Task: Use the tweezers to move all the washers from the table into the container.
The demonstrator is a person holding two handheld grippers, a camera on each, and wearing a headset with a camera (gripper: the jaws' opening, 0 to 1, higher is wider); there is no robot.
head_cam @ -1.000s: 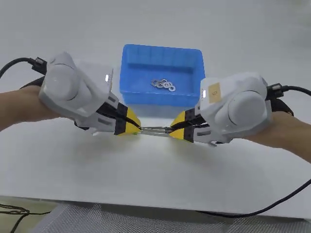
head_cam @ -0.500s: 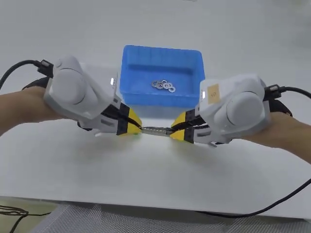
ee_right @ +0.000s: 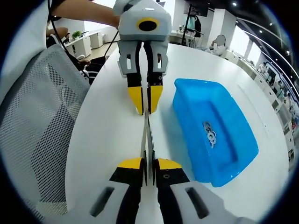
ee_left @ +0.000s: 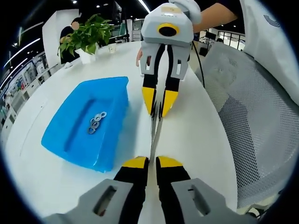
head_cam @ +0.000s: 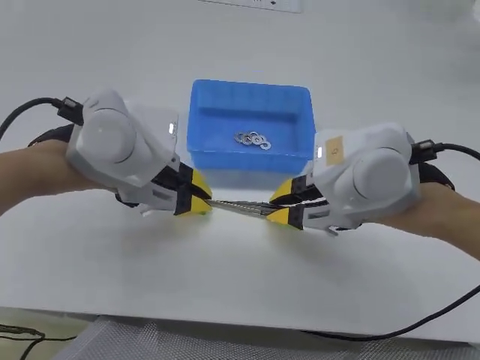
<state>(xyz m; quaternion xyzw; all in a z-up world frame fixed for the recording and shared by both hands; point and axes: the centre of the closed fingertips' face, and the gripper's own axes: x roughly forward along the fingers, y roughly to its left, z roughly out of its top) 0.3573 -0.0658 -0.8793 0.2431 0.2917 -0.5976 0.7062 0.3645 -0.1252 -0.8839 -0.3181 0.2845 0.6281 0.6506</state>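
Thin metal tweezers (head_cam: pixel 241 206) span the gap between my two grippers, just above the white table (head_cam: pixel 225 277). My left gripper (head_cam: pixel 198 196) is shut on one end and my right gripper (head_cam: pixel 283 205) on the other. In the left gripper view the tweezers (ee_left: pixel 154 133) run from my left gripper (ee_left: pixel 149 162) up to the right gripper (ee_left: pixel 159 100). In the right gripper view the tweezers (ee_right: pixel 146 140) run from my right gripper (ee_right: pixel 148 164) to the left gripper (ee_right: pixel 145 105). Behind them stands a blue container (head_cam: pixel 247 88) with several washers (head_cam: pixel 253 139) inside.
The container (ee_left: pixel 112 88) (ee_right: pixel 196 88) holds the washers (ee_left: pixel 96 122) (ee_right: pixel 211 133) near its middle. A grey mesh chair (ee_left: pixel 252 116) (ee_right: pixel 32 107) stands at the table's near edge. A potted plant (ee_left: pixel 86 39) sits far off. Black cables (head_cam: pixel 30 112) trail from both grippers.
The two grippers have drawn slightly apart, so a longer stretch of tweezers shows between them, now a little tilted. The head camera has tipped, shifting the container lower in view.
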